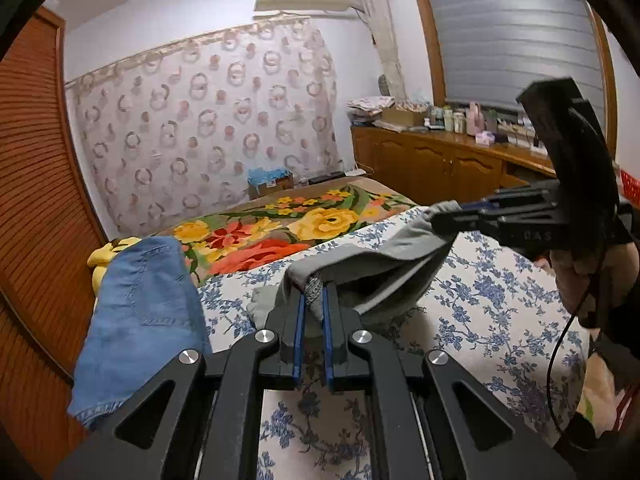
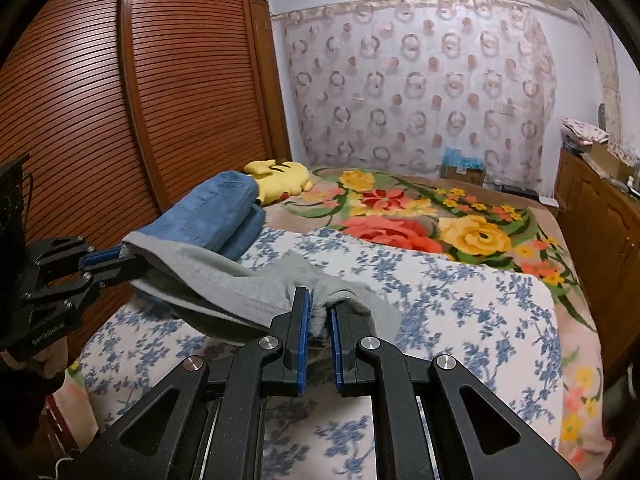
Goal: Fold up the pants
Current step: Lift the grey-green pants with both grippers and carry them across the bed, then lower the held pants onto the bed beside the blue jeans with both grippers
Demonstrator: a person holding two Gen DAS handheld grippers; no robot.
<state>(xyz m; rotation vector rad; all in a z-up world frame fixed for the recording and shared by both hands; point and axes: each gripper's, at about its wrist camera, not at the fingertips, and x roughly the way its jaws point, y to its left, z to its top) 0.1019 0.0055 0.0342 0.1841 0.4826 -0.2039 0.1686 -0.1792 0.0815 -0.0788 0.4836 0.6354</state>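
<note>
Grey pants (image 1: 384,264) hang stretched between my two grippers above the blue-flowered sheet (image 1: 492,304). My left gripper (image 1: 314,298) is shut on one gathered edge of the pants, the cloth bunched between its blue pads. My right gripper (image 2: 319,306) is shut on the other edge of the grey pants (image 2: 224,276). In the left wrist view the right gripper (image 1: 444,216) reaches in from the right, with a hand behind it. From the right wrist view the left gripper (image 2: 120,258) comes in from the left. The pants sag in the middle, just over the sheet.
Folded blue jeans (image 1: 140,320) lie at the bed's left side beside a yellow plush toy (image 2: 280,178). A bright floral blanket (image 2: 420,216) covers the far part of the bed. A slatted wooden wardrobe (image 2: 140,100) stands to the left; wooden cabinets (image 1: 436,164) with clutter to the right.
</note>
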